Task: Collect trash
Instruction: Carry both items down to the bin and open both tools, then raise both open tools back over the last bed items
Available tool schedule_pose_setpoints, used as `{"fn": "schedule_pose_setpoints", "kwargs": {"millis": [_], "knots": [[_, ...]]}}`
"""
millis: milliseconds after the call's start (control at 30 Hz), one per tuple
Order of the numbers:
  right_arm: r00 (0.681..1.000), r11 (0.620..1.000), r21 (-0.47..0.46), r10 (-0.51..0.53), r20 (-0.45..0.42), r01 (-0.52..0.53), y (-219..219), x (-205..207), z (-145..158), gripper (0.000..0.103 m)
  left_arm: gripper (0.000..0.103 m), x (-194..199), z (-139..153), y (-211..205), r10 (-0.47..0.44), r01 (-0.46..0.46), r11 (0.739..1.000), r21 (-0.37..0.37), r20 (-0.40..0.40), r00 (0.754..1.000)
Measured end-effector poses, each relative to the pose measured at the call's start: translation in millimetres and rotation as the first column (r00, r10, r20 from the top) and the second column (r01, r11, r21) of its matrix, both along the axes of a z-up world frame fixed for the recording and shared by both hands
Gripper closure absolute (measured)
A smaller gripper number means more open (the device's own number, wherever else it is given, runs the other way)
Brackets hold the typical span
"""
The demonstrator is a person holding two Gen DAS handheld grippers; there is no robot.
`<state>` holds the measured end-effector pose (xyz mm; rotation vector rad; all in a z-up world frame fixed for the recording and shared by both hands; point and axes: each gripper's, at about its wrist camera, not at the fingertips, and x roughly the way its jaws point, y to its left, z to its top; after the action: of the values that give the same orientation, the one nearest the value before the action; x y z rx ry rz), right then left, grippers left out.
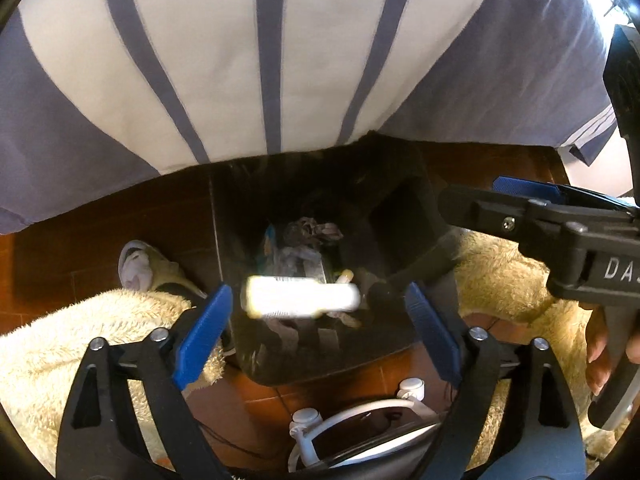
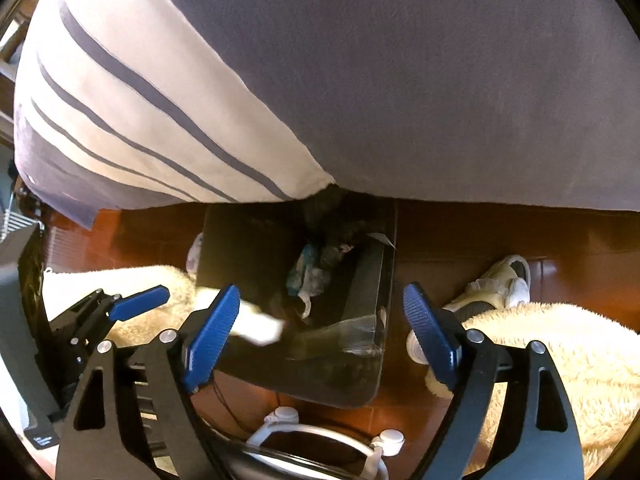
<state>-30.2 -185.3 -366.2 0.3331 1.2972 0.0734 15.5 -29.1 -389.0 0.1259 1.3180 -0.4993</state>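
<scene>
Glossy reddish-brown floor tiles [image 1: 100, 248] run beneath everything, and a large striped fabric [image 1: 260, 60], smooth white with slate-blue bands, fills the upper part of both wrist views.

In the left wrist view, a fluffy cream fleece [image 1: 80, 332] sits left of the left gripper [image 1: 320, 312], and a pale sneaker [image 1: 136, 268] shows just beyond it. The left gripper has its ribbed blue pads spread wide with nothing clamped between them. Directly ahead, between the tips, a blurred white oblong piece of trash [image 1: 302, 295] appears over the mouth of a dark, boxy trash bin [image 1: 400, 208], whether it touches anything is unclear. Crumpled grey and teal wrappers [image 1: 300, 240] lie inside at the bottom. To the right, the right gripper [image 1: 480, 200] reaches in, black and angular; from here its fingertips are not clear.

In the right wrist view, the left gripper [image 2: 136, 300] shows at far left. The right gripper [image 2: 320, 312] is likewise wide open and empty. The white trash [image 2: 256, 326] lies just beyond its left pad, over the bin's [image 2: 348, 376] smooth, rounded-cornered near wall. A second sneaker [image 2: 504, 280] and more fleece [image 2: 560, 360] lie to the right.
</scene>
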Motion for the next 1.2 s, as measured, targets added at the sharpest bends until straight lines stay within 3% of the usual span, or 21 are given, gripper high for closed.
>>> {"fn": "schedule_pose_setpoints", "kwargs": {"millis": [167, 367, 667, 967, 1200], "knots": [[0.999, 1.0, -0.019, -0.013, 0.035, 0.014, -2.4, -1.7, 15.1, 0.018, 0.009, -3.4, 13.4, 4.7, 0.007, -0.007, 1.0, -0.001, 0.041, 0.999], [0.994, 0.996, -0.082, -0.039, 0.099, 0.047, -16.0, -9.5, 45.7, 0.013, 0.008, -8.5, 46.9, 11.1, 0.013, -0.014, 1.0, 0.002, 0.12, 0.993], [0.97, 0.987, -0.109, -0.088, 0.225, 0.115, -48.5, -13.7, 107.0, 0.011, 0.008, 2.2, 121.5, 19.8, 0.054, -0.047, 0.998, -0.035, 0.26, 0.964], [0.926, 0.978, -0.17, -0.046, 0.375, 0.118, -63.6, 26.5, 183.5, 0.01, 0.008, 49.3, 205.6, 21.7, 0.096, -0.075, 0.995, -0.07, 0.396, 0.913], [0.901, 0.973, -0.2, -0.017, 0.433, 0.115, -76.6, 84.2, 217.5, 0.01, 0.008, 104.1, 242.2, 9.9, 0.103, -0.082, 0.995, -0.064, 0.479, 0.872]]}}
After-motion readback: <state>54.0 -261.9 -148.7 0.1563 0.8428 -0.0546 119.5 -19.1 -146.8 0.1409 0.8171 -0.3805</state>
